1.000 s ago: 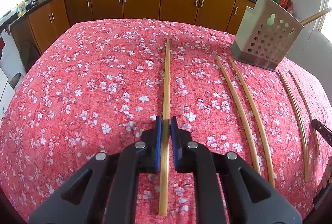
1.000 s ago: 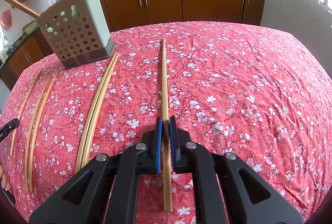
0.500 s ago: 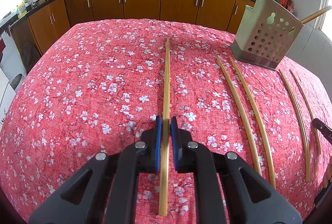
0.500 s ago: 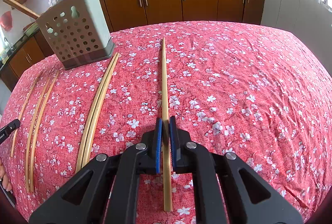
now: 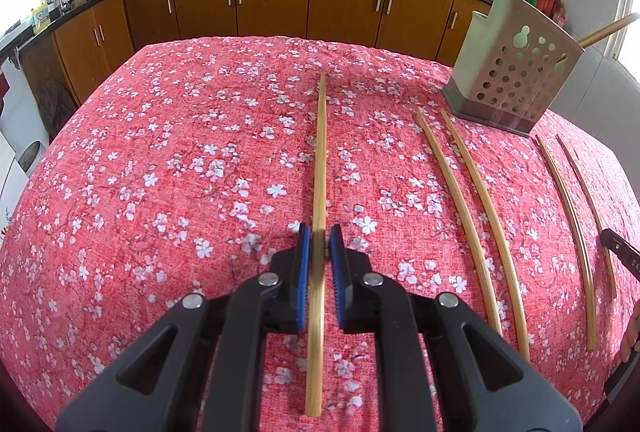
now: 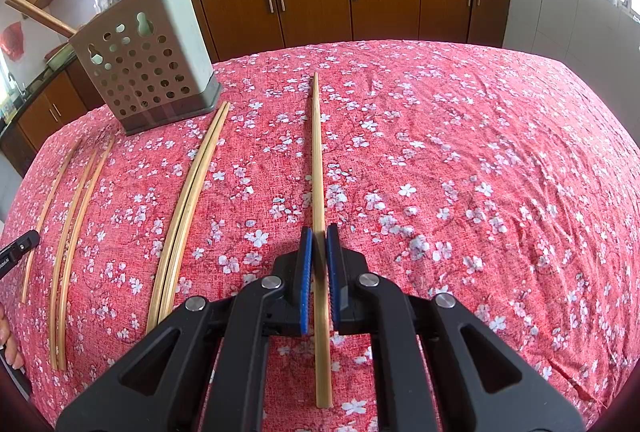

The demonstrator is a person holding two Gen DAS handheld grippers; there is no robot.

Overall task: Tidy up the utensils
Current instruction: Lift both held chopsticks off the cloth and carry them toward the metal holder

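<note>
In the left wrist view a bamboo chopstick [image 5: 320,168] runs straight away between the blue pads of my left gripper [image 5: 319,238]. Its jaws are opening, and a thin strip of cloth shows beside the right pad. In the right wrist view my right gripper [image 6: 319,238] is shut on another bamboo chopstick [image 6: 318,160] near its near end. A grey perforated utensil holder [image 5: 516,72] [image 6: 148,64] stands at the back with wooden handles sticking out of it. Several loose chopsticks [image 5: 476,216] [image 6: 186,216] lie on the cloth between the two grippers.
A red flowered tablecloth [image 5: 160,172] [image 6: 480,172] covers the table. Brown kitchen cabinets [image 5: 272,0] with pans on the counter run behind it. A black gripper part [image 5: 622,258] and a hand [image 5: 632,336] show at the right edge, and likewise a black part [image 6: 16,252] at the left edge.
The left gripper's pads have parted slightly around the chopstick, which looks blurred between them. The right gripper and its chopstick look the same.
</note>
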